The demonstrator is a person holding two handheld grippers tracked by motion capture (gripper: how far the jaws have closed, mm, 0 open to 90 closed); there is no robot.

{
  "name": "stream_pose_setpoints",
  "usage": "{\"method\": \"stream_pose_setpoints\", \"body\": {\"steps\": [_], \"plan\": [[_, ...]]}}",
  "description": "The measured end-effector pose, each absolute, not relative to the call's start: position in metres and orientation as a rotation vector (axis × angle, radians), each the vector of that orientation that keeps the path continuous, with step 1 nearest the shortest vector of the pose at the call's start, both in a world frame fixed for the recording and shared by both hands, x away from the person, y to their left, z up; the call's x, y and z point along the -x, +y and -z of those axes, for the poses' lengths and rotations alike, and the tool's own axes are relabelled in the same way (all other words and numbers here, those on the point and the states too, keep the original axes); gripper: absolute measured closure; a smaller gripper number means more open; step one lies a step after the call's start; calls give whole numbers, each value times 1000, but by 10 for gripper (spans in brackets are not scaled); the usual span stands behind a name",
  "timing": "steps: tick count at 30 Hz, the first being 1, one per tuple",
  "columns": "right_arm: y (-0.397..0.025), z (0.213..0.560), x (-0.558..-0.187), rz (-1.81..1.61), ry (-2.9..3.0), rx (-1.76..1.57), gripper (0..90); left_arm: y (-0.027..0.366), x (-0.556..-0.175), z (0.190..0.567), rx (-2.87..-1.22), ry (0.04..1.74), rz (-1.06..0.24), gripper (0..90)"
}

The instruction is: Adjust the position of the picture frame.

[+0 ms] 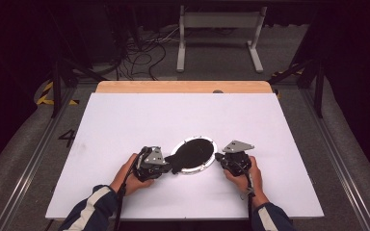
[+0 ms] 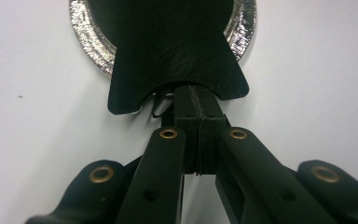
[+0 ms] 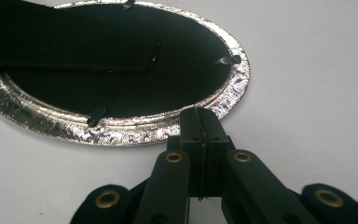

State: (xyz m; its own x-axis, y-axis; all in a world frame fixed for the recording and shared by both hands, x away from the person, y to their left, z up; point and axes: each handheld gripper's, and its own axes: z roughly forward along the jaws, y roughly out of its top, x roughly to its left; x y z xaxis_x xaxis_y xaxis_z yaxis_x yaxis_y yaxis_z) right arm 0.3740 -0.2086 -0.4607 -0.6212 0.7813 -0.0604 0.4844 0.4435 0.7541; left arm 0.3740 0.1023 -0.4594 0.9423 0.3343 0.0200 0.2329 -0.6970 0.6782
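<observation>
Left tongs (image 1: 169, 163) are clamped shut on the tail fin of the black fish-shaped piece (image 1: 190, 154) — probably to steady it. It lies in the silver oval frame (image 1: 211, 161) mid-worktop (image 1: 125, 125). Right tongs (image 1: 218, 157) are closed on the frame's rim, I think — likely bracing it.

A lab-like recording space: black curtains (image 1: 24, 48) wall the frame's sides, tangled cables (image 1: 142, 55) cross the grey floor at upper centre, and metal rails (image 1: 33, 159) flank the white-topped wooden table (image 1: 125, 120).
</observation>
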Motion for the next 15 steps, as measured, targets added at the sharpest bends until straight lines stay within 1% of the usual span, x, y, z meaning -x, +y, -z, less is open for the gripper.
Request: {"method": "stream_pose_setpoints", "body": {"steps": [9, 11, 15], "plan": [[-210, 461, -375, -1010, 2285, -1083, 900, 98, -371, 460, -2358, 388, -149, 900], [-209, 461, -375, -1009, 2283, -1084, 900, 99, -371, 460, -2352, 386, -119, 891], [-209, 461, -375, -1010, 2281, -1089, 900, 100, -371, 459, -2368, 351, -130, 879]]}}
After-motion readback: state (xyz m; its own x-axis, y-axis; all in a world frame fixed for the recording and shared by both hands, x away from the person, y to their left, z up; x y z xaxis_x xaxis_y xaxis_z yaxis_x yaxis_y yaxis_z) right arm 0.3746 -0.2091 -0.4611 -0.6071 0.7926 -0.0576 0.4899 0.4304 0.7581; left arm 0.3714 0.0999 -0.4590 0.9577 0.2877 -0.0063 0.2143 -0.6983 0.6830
